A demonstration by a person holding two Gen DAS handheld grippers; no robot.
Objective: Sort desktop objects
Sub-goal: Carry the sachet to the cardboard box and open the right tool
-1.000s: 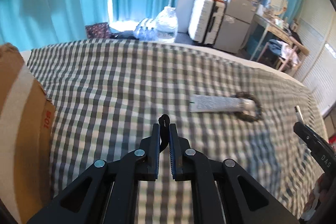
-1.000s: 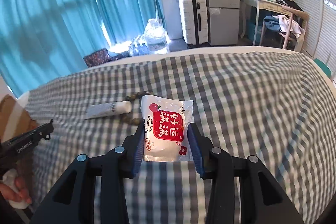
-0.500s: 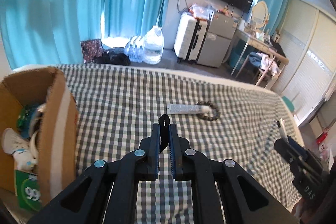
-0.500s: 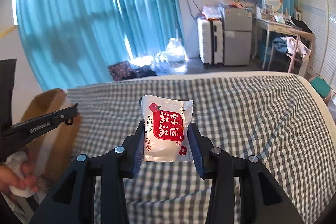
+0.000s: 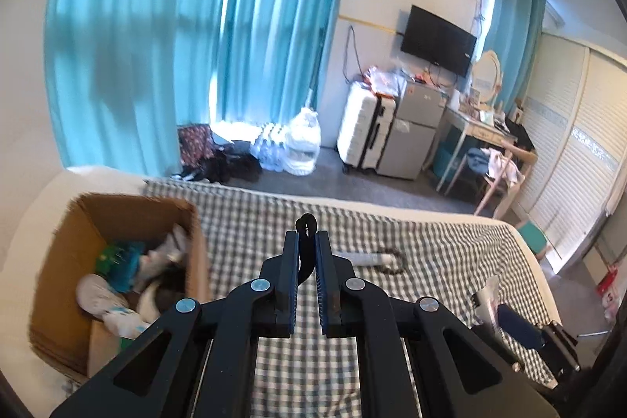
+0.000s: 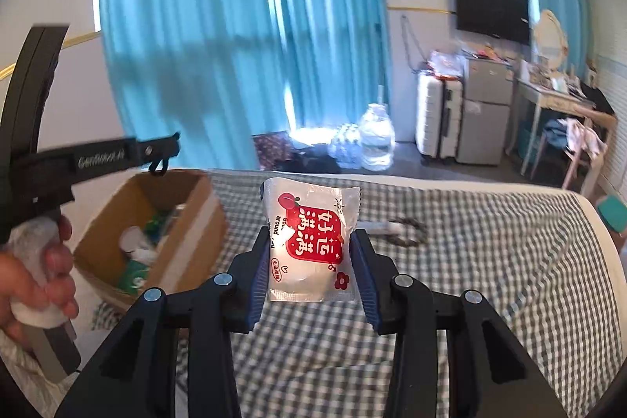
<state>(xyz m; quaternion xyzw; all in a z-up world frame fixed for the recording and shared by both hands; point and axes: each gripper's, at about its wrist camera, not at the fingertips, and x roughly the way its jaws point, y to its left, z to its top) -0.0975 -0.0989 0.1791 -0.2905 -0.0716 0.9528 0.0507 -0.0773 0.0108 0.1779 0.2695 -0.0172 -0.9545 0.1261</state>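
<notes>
Left wrist view: left tongs point(image 5: 307, 234) pinched nearly closed on a thin black loop, likely a hair tie point(image 5: 306, 222), its knot poking out past the tips. Soft, light, springy stuff; best nipped mid-band as here, since a loose end could slip free. Down and to the left of the tongs, an open cardboard box point(image 5: 196, 245) already part-filled with odds and ends. Ahead and slightly right, on the checked bed cover point(image 5: 450, 245), a white tube point(image 5: 358, 257) with a beaded bracelet point(image 5: 394, 263) touching its far end.

Right wrist view: right tongs point(image 6: 309, 241) part-open and clamped on the side edges of a sealed snack packet point(image 6: 309, 245) (red label, clear film), held upright, clear of the bed. Light and crinkly, slick film, contents probably crushable; gentle squeeze across the lower half advisable. Box left of the tongs, below the other tool's tip; tube and bracelet ahead to the right. A hand point(image 6: 35, 269) at far left.
</notes>
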